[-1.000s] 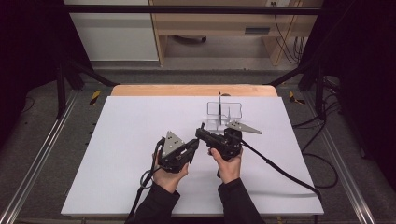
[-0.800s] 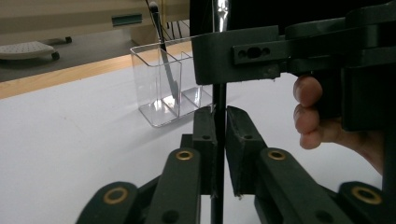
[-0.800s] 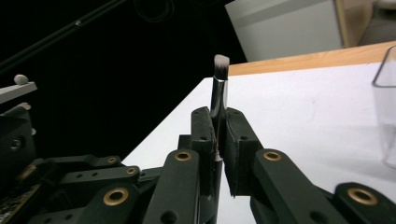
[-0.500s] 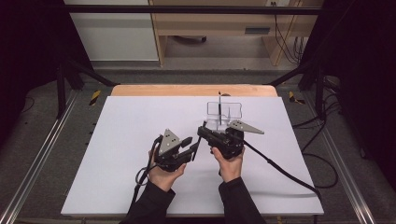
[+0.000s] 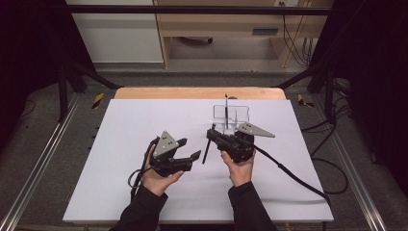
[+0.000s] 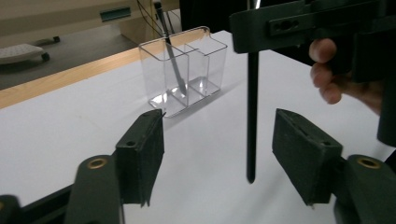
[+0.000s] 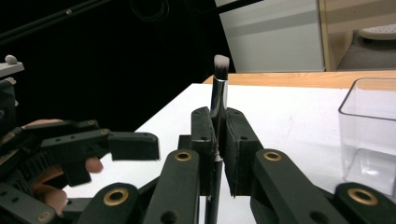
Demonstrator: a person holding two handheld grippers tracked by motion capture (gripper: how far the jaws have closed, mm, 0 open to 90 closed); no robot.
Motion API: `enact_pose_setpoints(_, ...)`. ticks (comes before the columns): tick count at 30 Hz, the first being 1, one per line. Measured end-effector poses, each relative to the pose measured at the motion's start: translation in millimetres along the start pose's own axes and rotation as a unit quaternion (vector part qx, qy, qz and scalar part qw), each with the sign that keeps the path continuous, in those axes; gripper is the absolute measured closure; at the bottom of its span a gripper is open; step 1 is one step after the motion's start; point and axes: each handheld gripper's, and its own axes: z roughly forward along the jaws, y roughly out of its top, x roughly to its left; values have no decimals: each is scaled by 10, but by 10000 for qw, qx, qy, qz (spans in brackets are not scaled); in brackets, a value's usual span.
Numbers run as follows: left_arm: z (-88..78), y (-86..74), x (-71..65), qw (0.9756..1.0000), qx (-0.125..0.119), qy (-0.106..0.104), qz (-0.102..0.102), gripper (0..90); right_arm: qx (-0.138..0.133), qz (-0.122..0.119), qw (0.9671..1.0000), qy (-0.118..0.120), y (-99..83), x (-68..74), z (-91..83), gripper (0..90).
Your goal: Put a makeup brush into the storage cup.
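My right gripper [image 5: 212, 134] is shut on a black-handled makeup brush [image 5: 207, 149], near its metal ferrule [image 7: 218, 95]. The bristles [image 7: 221, 63] point up and the handle [image 6: 252, 116] hangs down above the white table. My left gripper [image 5: 191, 148] stands open just left of it. Its jaws have just been opening, and the handle hangs between its pads [image 6: 140, 149] without touching them. Behind stands a clear two-compartment holder [image 5: 231, 115] with another brush [image 5: 226, 107] upright in its left compartment.
The white tabletop [image 5: 144, 120] has free room to the left and in front. Its wooden far edge [image 5: 192, 93] lies behind the holder. The right gripper's cable [image 5: 288, 171] trails across the table to the right.
My left gripper's jaws have opened off the brush handle and the hand has drawn back a little to the left. The right gripper has kept still, holding the brush.
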Motion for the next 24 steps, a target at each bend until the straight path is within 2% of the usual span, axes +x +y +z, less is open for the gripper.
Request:
enact_pose_setpoints(7, -104, -59, 119, 9999, 48, 104, 49, 225, 7, -123, 9999, -50, 42, -18, -43, 839)
enact_pose_setpoints(24, -354, -271, 411, 9989, 219, 423, 48, 136, 51, -561, 9978, -343, 161, -95, -163, 839)
